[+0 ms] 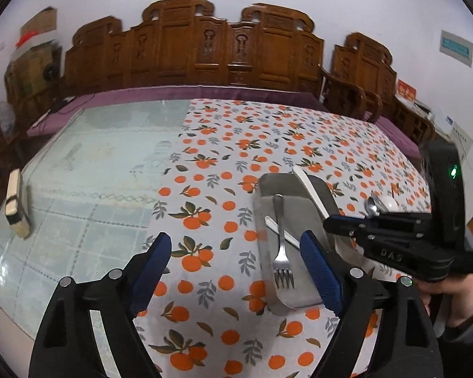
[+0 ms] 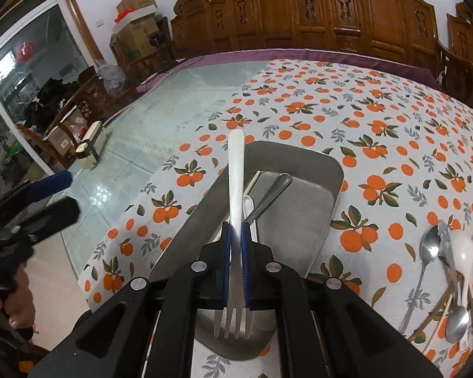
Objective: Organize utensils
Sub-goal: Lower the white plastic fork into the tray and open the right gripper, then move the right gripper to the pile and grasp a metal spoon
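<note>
The right gripper (image 2: 236,271) pinches a white fork (image 2: 236,189) over the tray (image 2: 318,170), probably to drop it beside the metal fork (image 1: 280,245). The left gripper (image 1: 236,264), spread and empty, hangs near the tray's 9 o'clock edge. Loose spoons (image 2: 429,252) wait at 3 o'clock.

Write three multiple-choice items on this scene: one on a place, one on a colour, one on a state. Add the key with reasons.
1. Where does the metal fork lie?
A. in the tray
B. on the glass
C. on a chair

2. What colour is the fork in the right gripper?
A. black
B. white
C. red

3. How is the left gripper?
A. shut on a spoon
B. shut and empty
C. open and empty

Key: 1 A, it rests on the tray floor. 2 B, its handle and tines are white. 3 C, the blue pads stand wide apart with nothing between.
</note>
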### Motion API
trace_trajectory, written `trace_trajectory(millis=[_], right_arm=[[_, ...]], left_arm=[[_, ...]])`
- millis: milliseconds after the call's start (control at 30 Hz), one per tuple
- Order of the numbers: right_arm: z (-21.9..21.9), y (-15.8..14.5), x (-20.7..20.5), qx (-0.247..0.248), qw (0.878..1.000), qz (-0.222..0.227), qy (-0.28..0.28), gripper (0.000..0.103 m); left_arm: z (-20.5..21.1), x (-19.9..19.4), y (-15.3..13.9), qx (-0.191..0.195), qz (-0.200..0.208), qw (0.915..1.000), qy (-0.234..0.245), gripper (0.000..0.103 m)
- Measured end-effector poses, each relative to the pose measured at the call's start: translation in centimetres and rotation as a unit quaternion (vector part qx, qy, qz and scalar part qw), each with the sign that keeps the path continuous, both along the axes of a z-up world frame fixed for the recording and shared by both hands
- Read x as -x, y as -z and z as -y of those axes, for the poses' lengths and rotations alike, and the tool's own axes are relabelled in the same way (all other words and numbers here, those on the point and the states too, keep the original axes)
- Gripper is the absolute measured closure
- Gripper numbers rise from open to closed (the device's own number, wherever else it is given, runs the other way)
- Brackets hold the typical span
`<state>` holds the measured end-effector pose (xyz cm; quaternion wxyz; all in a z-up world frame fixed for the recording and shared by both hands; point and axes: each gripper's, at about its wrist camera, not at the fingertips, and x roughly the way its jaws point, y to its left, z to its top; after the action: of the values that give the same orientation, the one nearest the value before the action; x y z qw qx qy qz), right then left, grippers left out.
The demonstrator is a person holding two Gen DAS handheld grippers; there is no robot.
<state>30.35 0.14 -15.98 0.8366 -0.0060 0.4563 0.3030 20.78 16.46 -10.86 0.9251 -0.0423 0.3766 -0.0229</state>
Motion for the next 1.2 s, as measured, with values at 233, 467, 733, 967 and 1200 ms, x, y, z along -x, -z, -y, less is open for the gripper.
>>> trace_trajectory(millis=[233, 467, 733, 967, 1200], right_arm=[[0.4, 0.7, -0.6, -0.012, 1.000, -0.012, 0.010, 0.092], [2.2, -0.3, 0.2, -0.009, 1.000, 0.003, 0.006, 0.092], [6.2, -2.7, 3.8, 0.016, 0.999, 0.052, 0.007, 0.076], [12.4, -3.6, 7.0, 0.029, 0.996, 0.074, 0.035, 0.073], [18.9, -2.8, 7.7, 0.052, 0.992, 0.076, 0.082, 0.065]], left_arm=[[-0.3, 0.1, -0.1, -0.004, 0.003, 1.0000, -0.007, 0.017], [0.7, 0.4, -0.2, -0.011, 0.008, 0.9999, 0.003, 0.017], [3.2, 1.3, -1.4, -0.019, 0.023, 0.9992, 0.027, 0.017], [6.5, 2.3, -2.2, -0.028, 0.035, 0.9974, 0.056, 0.009], [10.5, 2.3, -2.0, -0.021, 0.030, 0.9967, 0.073, 0.009]])
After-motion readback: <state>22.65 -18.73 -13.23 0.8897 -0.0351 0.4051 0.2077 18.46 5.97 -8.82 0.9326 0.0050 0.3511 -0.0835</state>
